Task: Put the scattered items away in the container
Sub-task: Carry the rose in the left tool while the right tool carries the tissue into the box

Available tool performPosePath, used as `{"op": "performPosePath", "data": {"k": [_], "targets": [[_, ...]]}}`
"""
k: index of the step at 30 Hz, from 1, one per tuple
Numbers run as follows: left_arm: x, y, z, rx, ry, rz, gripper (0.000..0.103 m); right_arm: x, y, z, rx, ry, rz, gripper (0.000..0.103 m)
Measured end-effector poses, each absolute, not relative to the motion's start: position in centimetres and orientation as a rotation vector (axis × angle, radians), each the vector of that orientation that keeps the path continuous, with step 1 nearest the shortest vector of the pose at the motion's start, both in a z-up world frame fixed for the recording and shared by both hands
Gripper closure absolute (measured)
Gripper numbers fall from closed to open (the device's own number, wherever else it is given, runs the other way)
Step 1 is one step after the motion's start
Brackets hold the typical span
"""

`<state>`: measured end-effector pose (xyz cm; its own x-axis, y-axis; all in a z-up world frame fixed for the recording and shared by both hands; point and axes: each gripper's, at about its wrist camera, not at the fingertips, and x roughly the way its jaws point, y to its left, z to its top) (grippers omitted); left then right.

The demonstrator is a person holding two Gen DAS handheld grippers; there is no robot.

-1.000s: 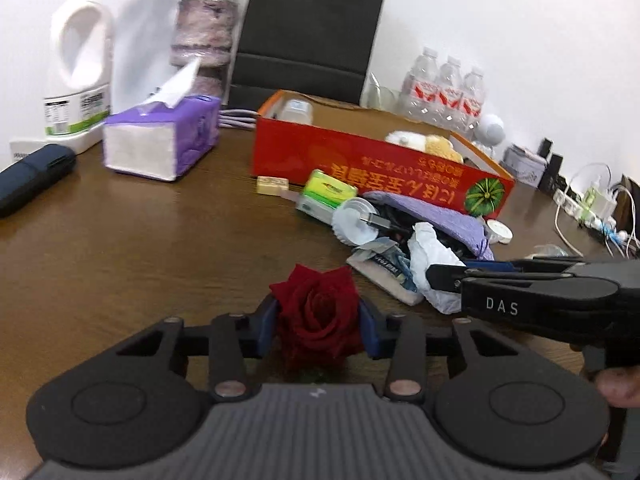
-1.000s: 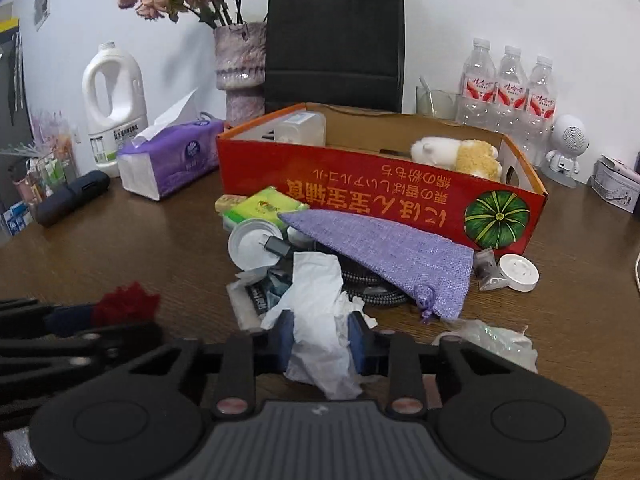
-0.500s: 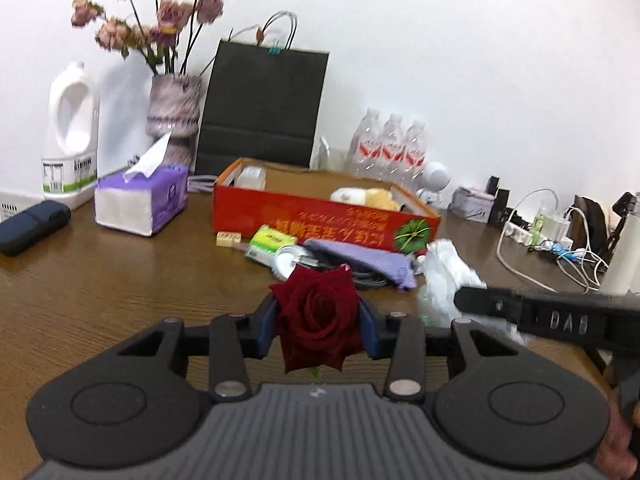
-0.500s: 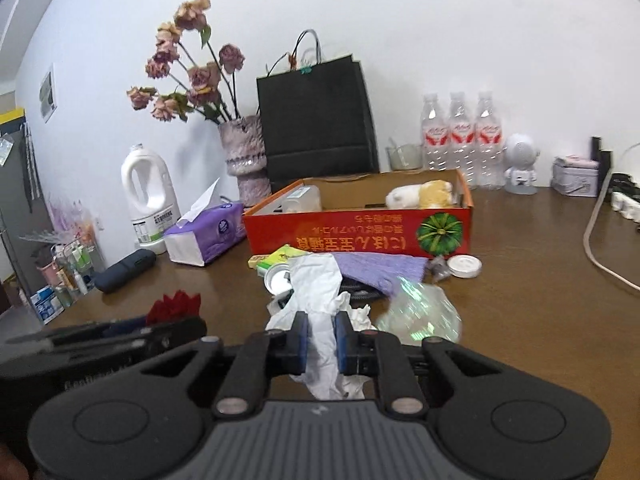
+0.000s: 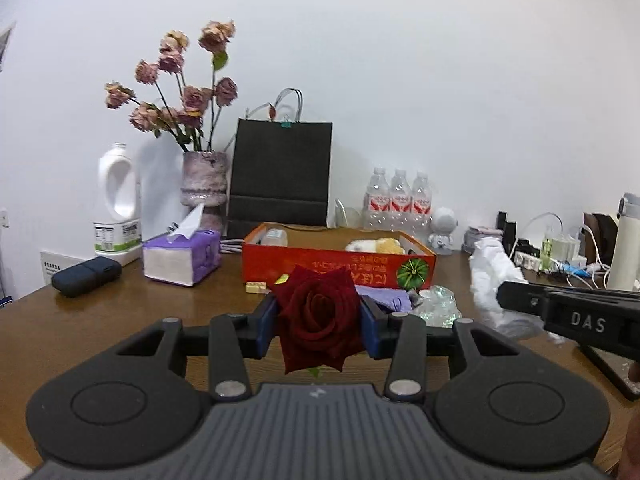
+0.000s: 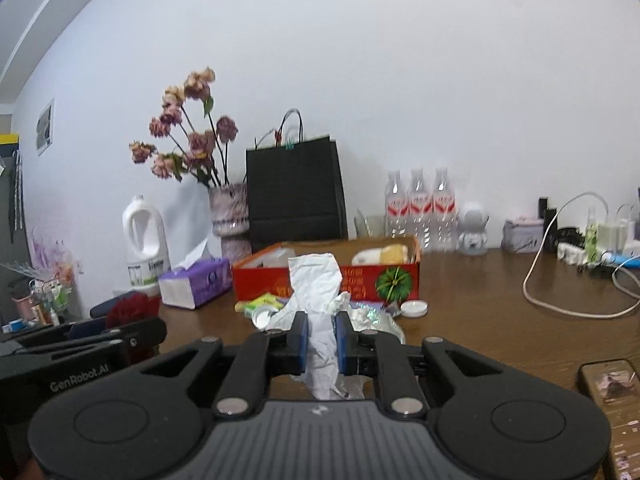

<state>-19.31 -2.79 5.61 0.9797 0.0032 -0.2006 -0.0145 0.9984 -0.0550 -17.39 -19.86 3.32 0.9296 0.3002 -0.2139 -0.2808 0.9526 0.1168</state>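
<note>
Red: 1 rose (image 5: pixel 316 320), 1 box (image 5: pixel 336 266); 1 white tissue (image 6: pixel 320 320), 3 bottles (image 5: pixel 398 200)

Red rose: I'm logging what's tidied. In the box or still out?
Out. The red rose sits clamped in the left gripper, short of the red box.

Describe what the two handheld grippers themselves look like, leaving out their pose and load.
Both are matt black plastic. The left gripper and right gripper each have blue pads on the fingers, black linkage arms with silver pivot pins, two round raised discs and a ribbed grey body between them. Seen from the side, one casing reads "DAS", the other "GenRobot.AI". No cables or sleeves show.
</note>
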Motion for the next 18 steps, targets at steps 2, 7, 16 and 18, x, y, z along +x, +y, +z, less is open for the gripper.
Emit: {"op": "performPosePath", "data": {"k": [2,7,16,18], "targets": [[-19.7,-2.6,5.5,-0.062,0.187,0.019,0.058,-17.9,-19.7,3.2,0.073,0.218,0.292,0.090],[-18.4,-2.3,5.1,-0.076,0.204,0.024,0.058,-17.3,-19.3,3.0,0.071,0.215,0.316,0.090],[-1.9,-2.9,10.5,-0.035,0.161,-0.023,0.058,-4.3,-17.3,9.2,0.089,0.147,0.356,0.090],[4.3,-2.8,11.8,-0.009,0.167,-0.014,0.057,1.5,-16.2,11.4,0.098,0.158,0.383,0.090]]}}
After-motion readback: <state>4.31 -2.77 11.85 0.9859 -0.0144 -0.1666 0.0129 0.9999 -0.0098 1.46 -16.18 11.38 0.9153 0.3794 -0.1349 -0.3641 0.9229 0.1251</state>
